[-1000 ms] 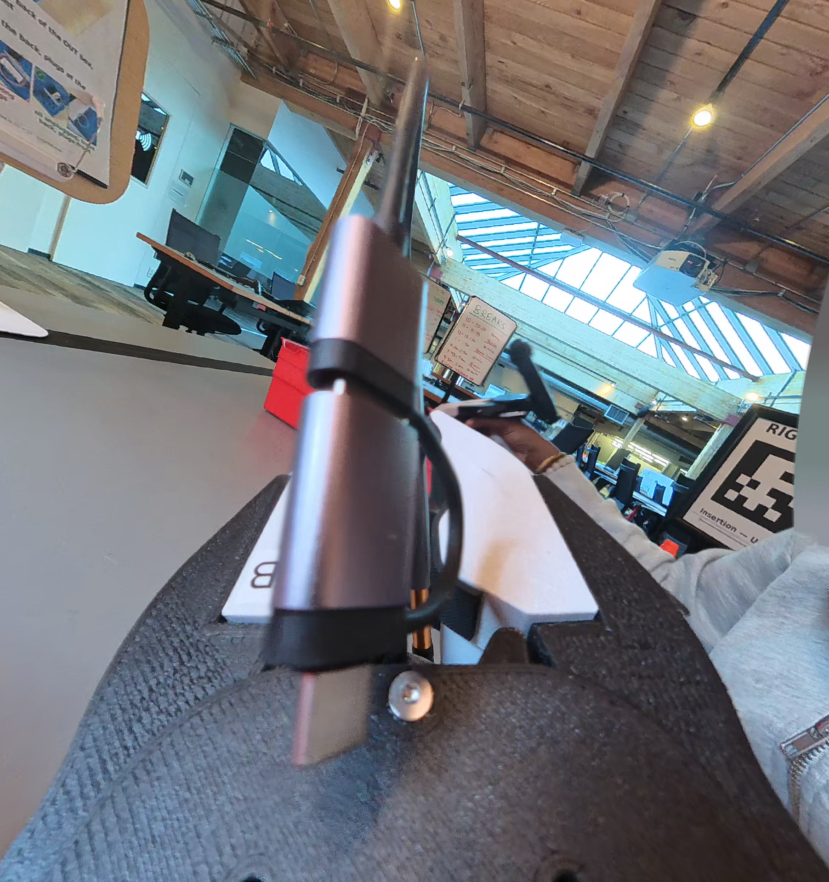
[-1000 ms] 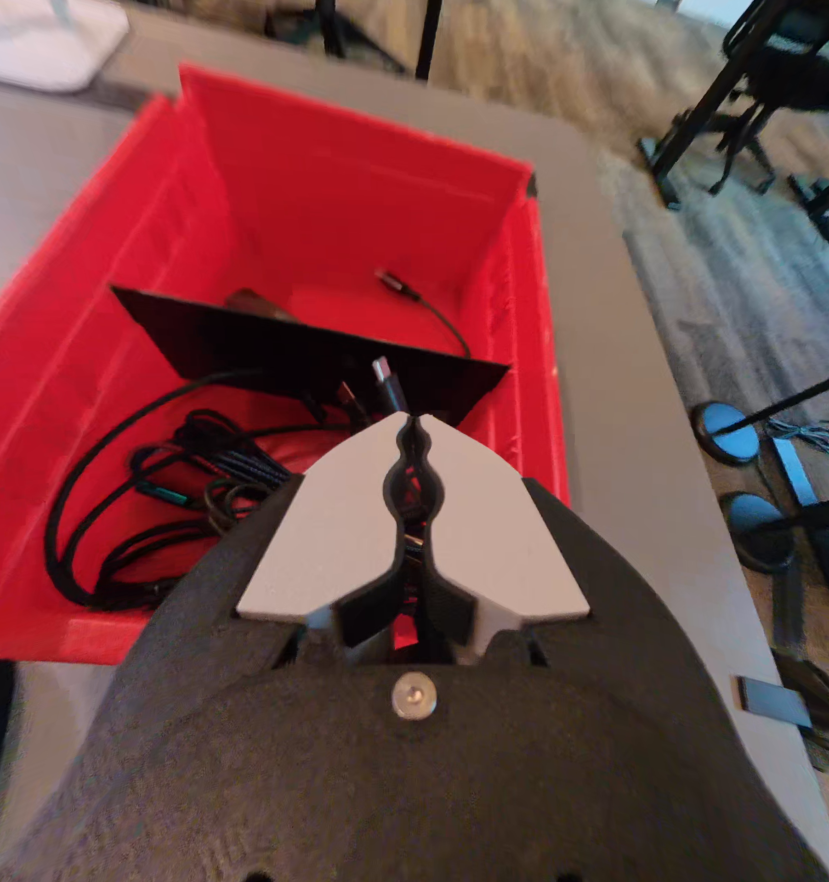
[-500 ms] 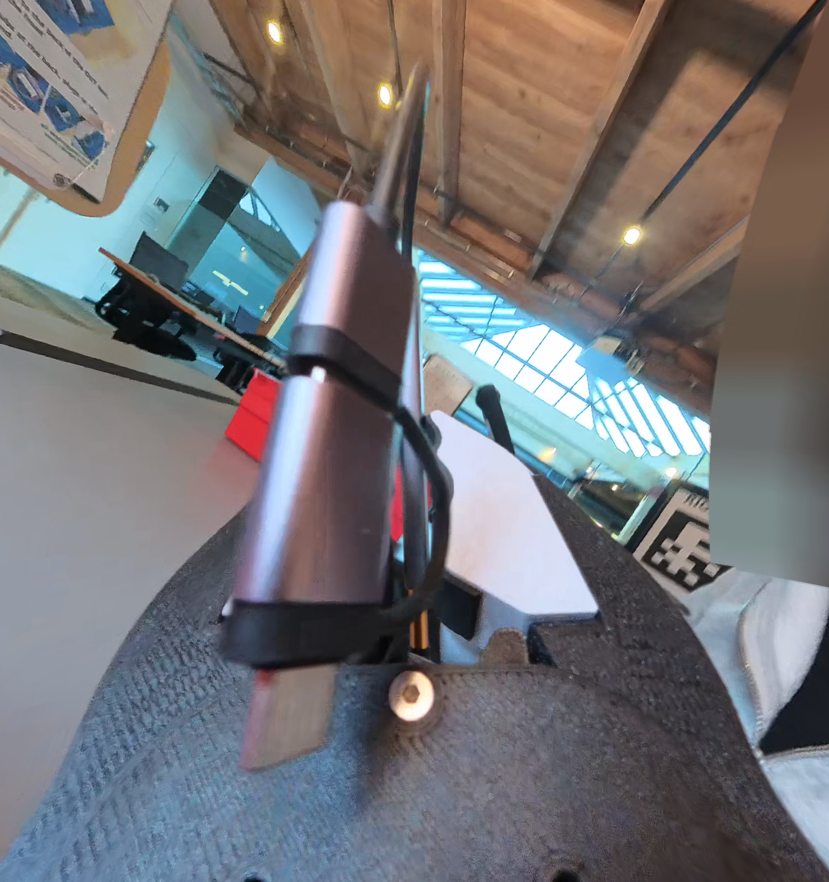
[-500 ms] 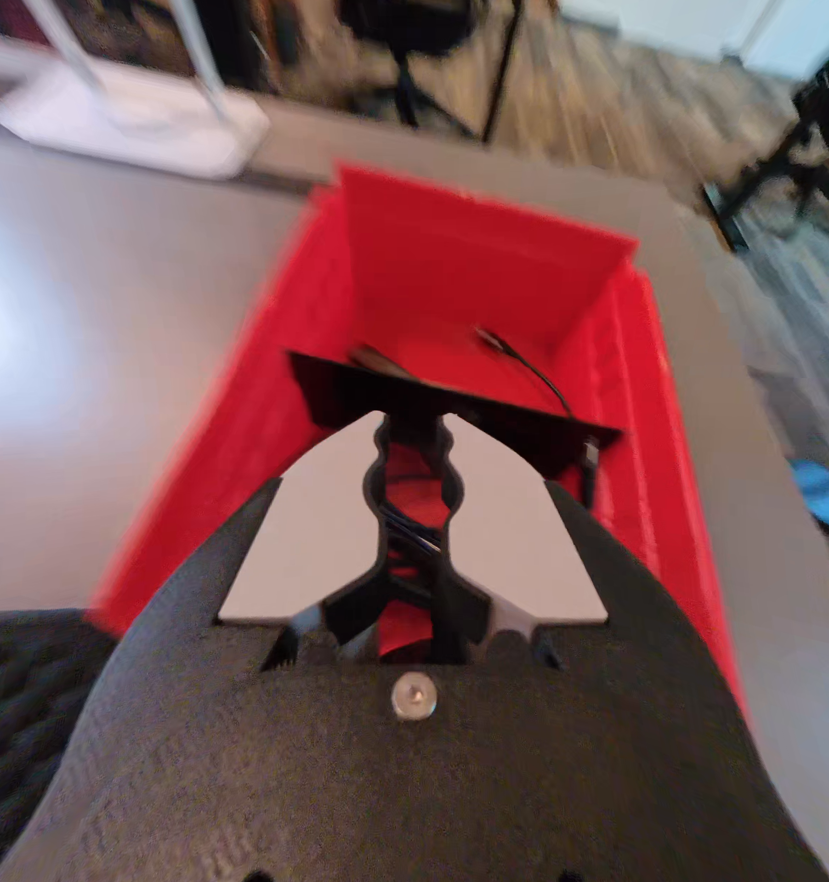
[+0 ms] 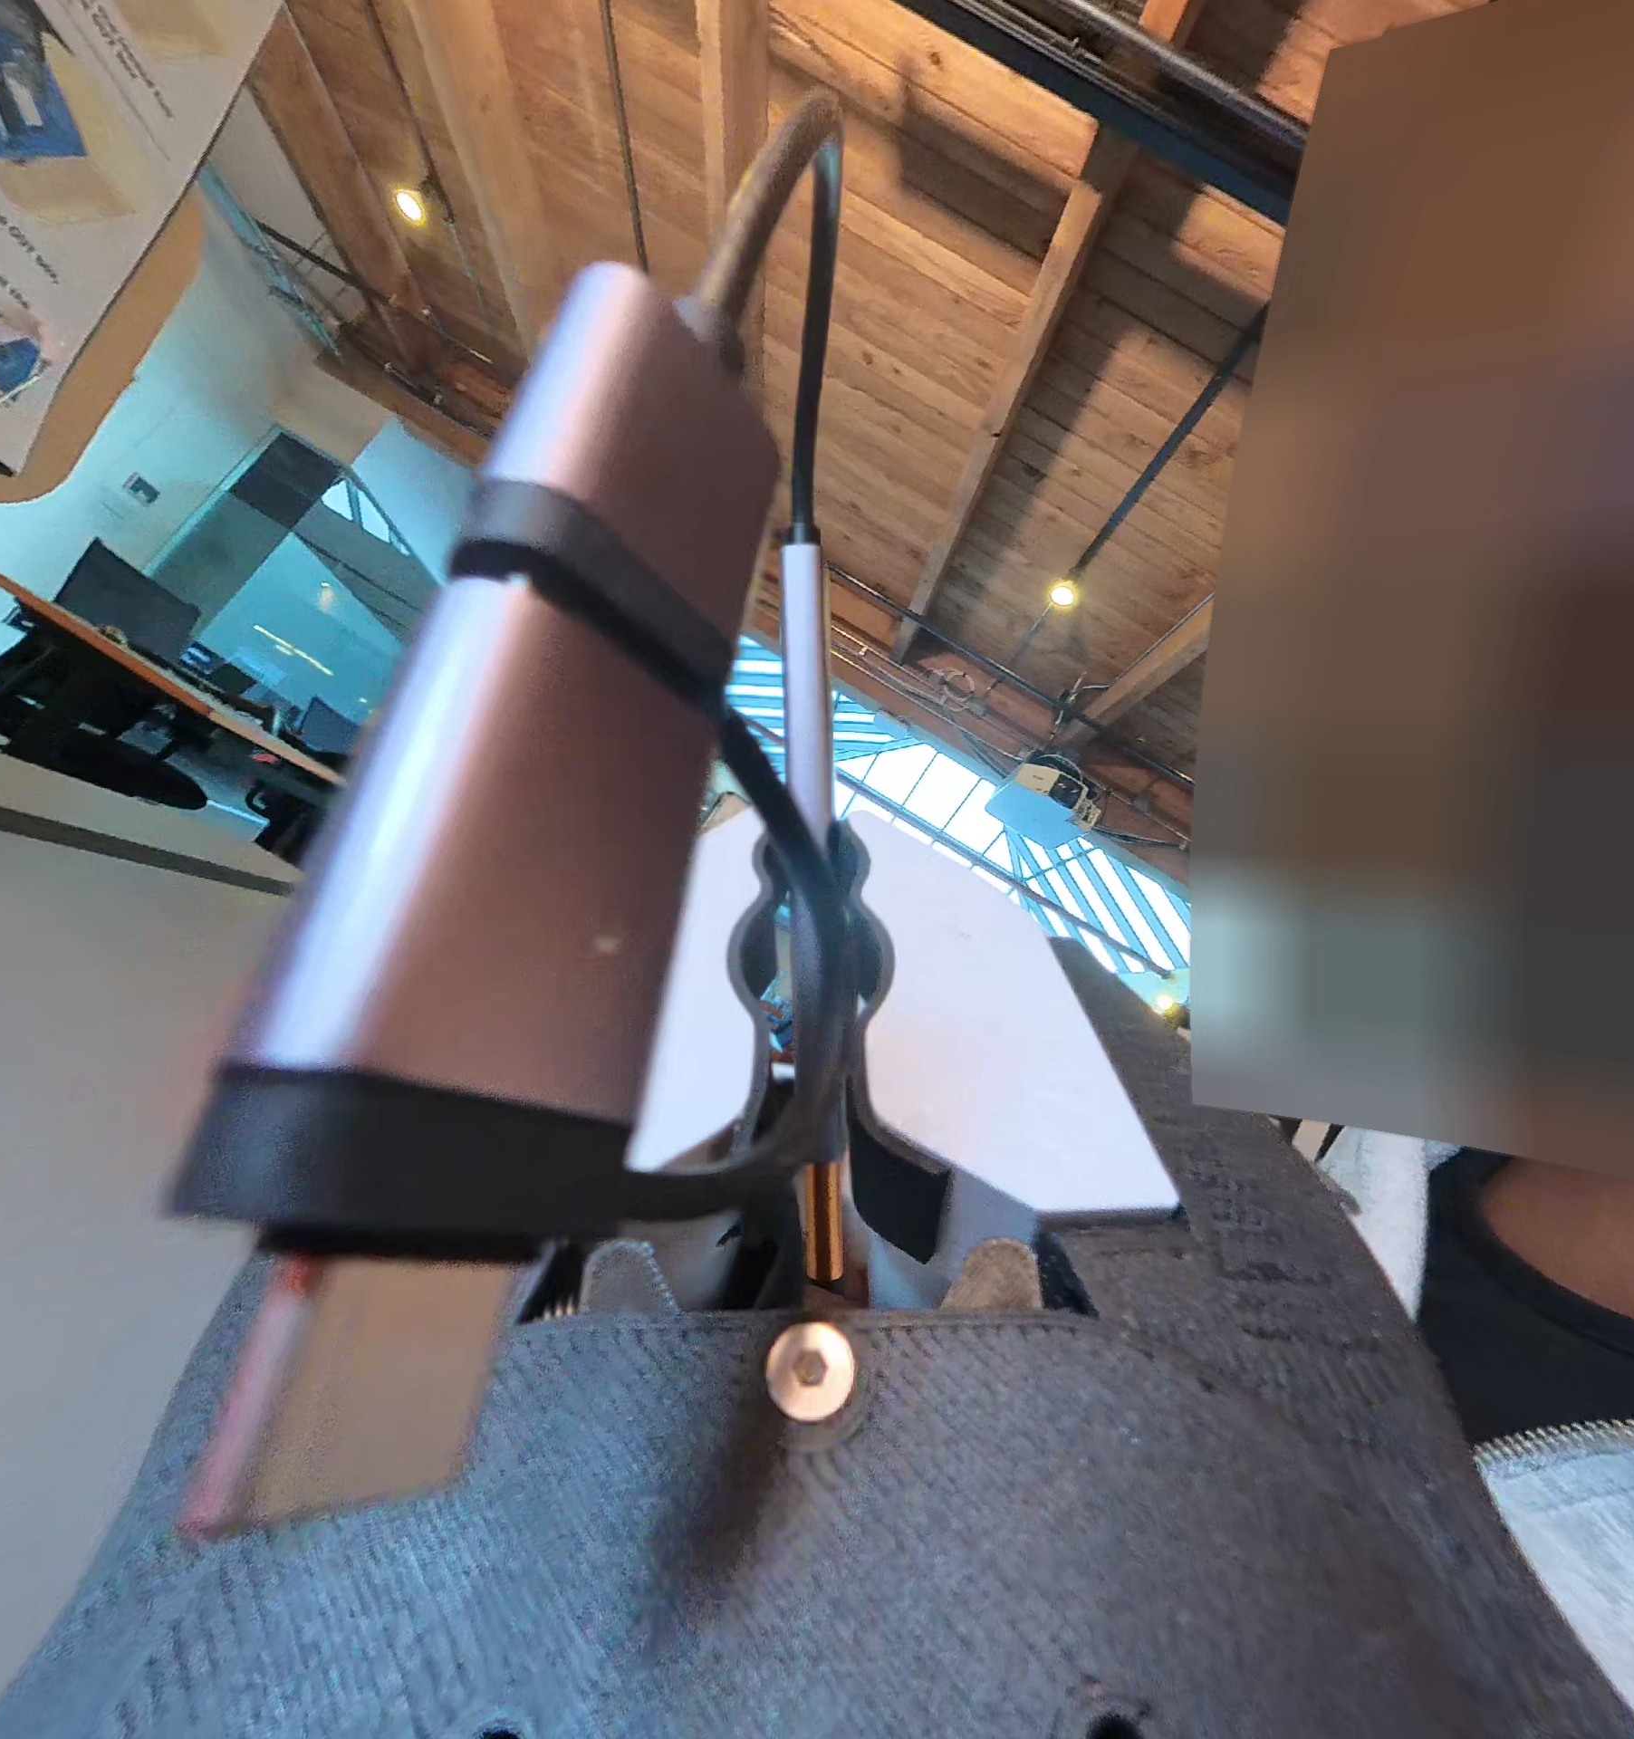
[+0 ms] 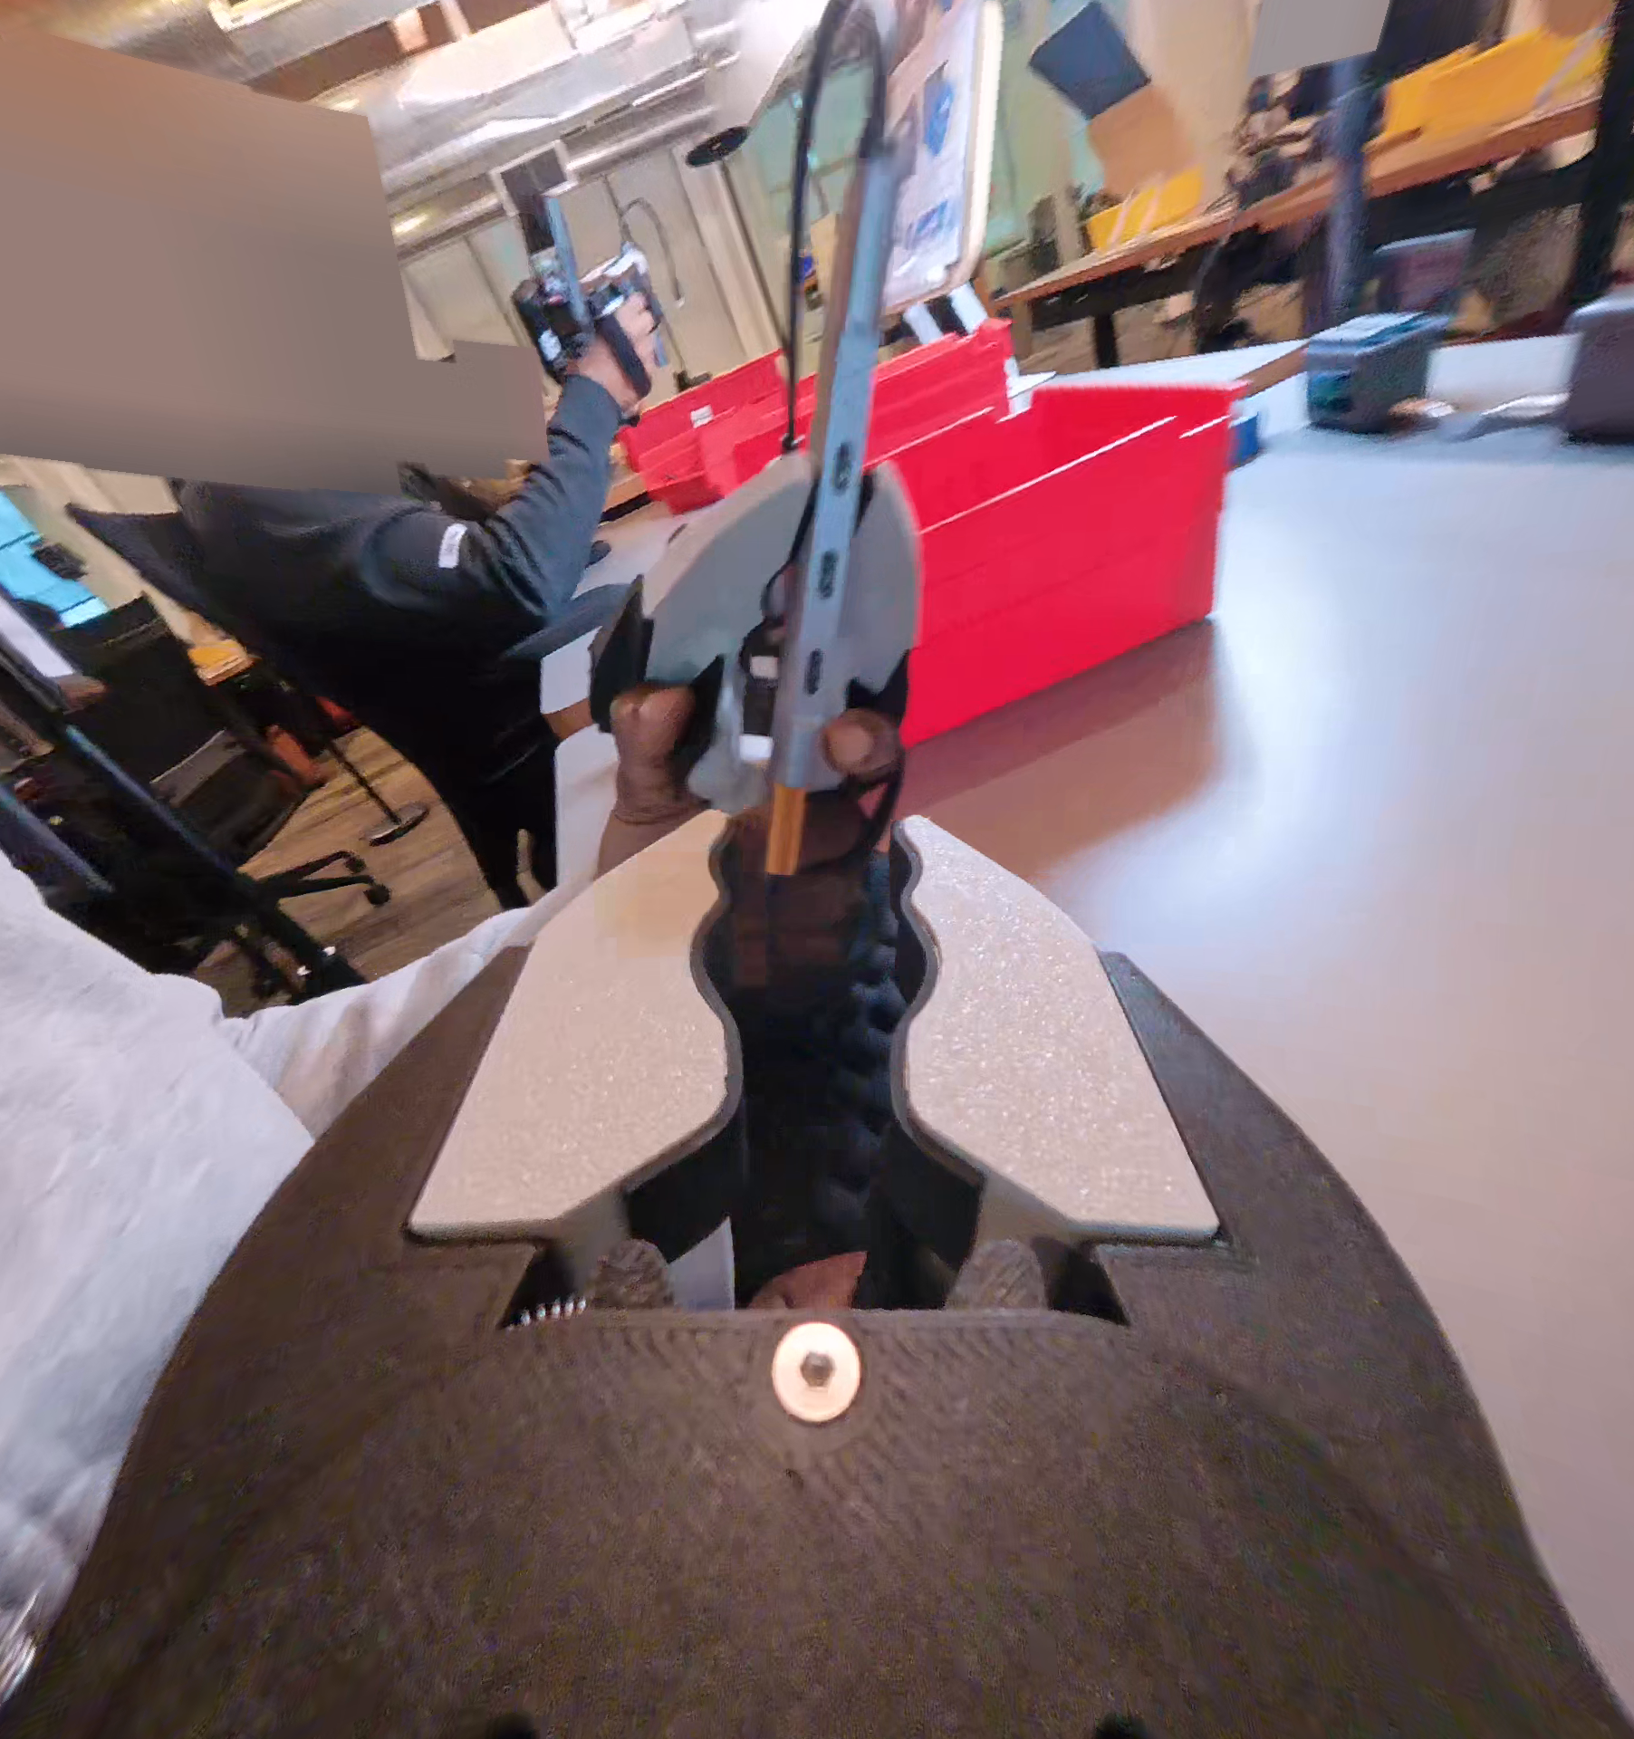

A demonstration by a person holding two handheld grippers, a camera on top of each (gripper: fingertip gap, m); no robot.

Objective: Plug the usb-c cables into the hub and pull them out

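My left gripper (image 5: pixel 813 837) is shut on a thin grey hub (image 5: pixel 809 678) and holds it upright, copper end down. A wider grey metal body with black bands (image 5: pixel 531 772) hangs blurred on its left, joined to the hub by a short looped cable (image 5: pixel 818 235). In the right wrist view the hub (image 6: pixel 832 565) shows its ports edge-on inside the left gripper (image 6: pixel 827 470). My right gripper (image 6: pixel 813 837) is open and empty, just below the hub's copper end. No loose usb-c cable shows.
A red bin (image 6: pixel 1077 527) stands on the grey table (image 6: pixel 1406 847) behind the hub, its inside hidden. More red bins (image 6: pixel 700 423) and two grey devices (image 6: pixel 1368 367) stand farther back. A person in a dark top holds another gripper (image 6: pixel 587 311) at the back left. Left tips to right tips: about 7 cm.
My right gripper has lifted away from the red bin, opened and swung round to face the left gripper. My left gripper has tilted the hub further up towards the ceiling.
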